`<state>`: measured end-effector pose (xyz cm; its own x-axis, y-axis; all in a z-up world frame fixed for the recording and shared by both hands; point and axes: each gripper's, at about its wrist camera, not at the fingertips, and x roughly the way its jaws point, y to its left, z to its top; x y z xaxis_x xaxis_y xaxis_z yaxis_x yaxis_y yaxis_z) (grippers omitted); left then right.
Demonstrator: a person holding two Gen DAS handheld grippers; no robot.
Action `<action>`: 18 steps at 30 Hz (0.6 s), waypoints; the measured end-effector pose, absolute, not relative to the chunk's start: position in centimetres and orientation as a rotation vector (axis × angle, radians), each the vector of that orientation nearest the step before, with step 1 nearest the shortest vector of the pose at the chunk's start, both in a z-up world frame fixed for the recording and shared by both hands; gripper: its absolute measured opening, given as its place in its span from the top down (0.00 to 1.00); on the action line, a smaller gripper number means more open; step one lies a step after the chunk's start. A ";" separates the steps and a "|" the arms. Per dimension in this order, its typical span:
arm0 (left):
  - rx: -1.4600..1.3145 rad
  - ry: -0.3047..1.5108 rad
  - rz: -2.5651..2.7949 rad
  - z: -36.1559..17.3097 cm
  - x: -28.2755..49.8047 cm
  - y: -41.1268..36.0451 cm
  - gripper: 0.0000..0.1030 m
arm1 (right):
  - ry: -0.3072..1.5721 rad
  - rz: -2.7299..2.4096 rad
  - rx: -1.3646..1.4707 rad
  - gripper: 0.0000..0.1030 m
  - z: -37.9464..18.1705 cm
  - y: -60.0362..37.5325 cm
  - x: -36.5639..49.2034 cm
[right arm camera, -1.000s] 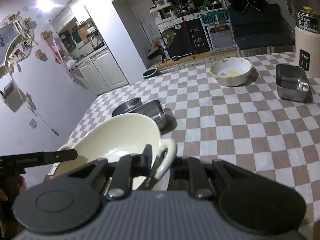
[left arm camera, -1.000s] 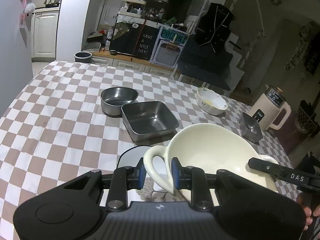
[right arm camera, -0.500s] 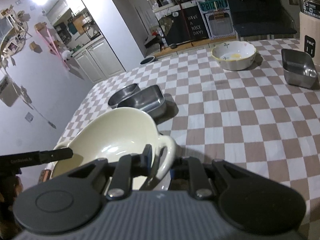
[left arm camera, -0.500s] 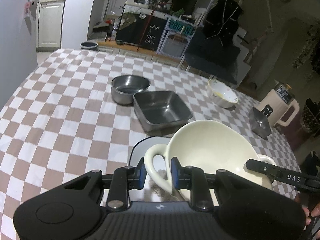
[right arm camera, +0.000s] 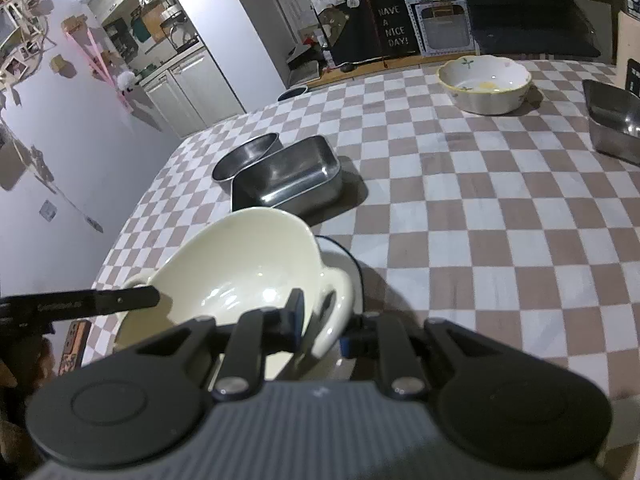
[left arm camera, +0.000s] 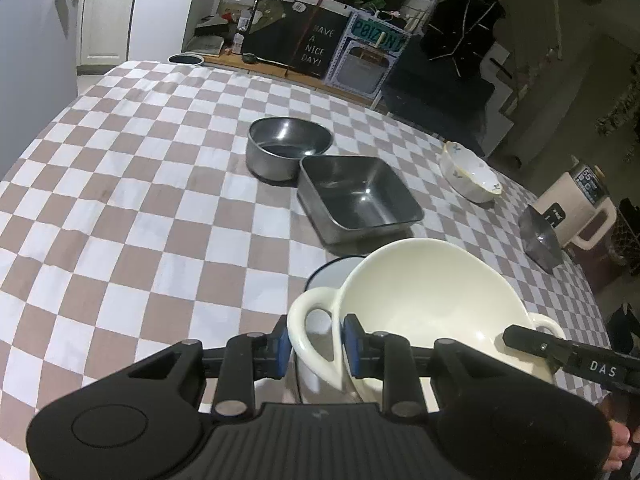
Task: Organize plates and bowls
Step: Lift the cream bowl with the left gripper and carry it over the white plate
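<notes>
A large cream two-handled bowl [left arm camera: 424, 300] is held in the air between both grippers. My left gripper [left arm camera: 314, 346] is shut on its left handle. My right gripper [right arm camera: 320, 322] is shut on the other handle; the bowl shows in the right wrist view [right arm camera: 240, 268]. Under the bowl lies a white plate with a dark rim [left arm camera: 328, 274], partly hidden, also in the right wrist view [right arm camera: 346, 262]. Beyond stand a square steel dish [left arm camera: 358, 196] and a round steel bowl [left arm camera: 288, 146].
A floral ceramic bowl [right arm camera: 484, 82] stands at the far right of the checkered table [left arm camera: 120, 208]. A small square steel dish [right arm camera: 614, 118] sits near the right edge beside a beige appliance [left arm camera: 576, 204]. Cabinets and a sign stand beyond the table.
Both grippers have carried the cream bowl forward and a little higher over the table. The steel dishes now appear closer. Both grips are unchanged.
</notes>
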<state>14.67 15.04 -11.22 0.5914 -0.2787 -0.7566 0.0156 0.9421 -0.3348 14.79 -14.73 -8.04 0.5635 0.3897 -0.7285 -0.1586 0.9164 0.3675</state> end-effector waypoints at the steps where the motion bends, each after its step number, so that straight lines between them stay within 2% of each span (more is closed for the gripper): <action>1: -0.309 0.927 -0.174 -11.4 14.8 15.2 0.71 | 0.921 0.327 0.271 0.80 -8.1 -14.5 14.9; 18: -0.301 0.988 -0.194 -13.9 16.7 15.9 0.70 | 0.981 0.301 0.264 0.80 -9.3 -13.7 16.3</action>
<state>16.67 15.88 -13.89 0.5383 -0.2958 -0.7891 0.0251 0.9416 -0.3358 16.27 -13.72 -9.28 0.5210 0.3652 -0.7715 -0.1298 0.9272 0.3513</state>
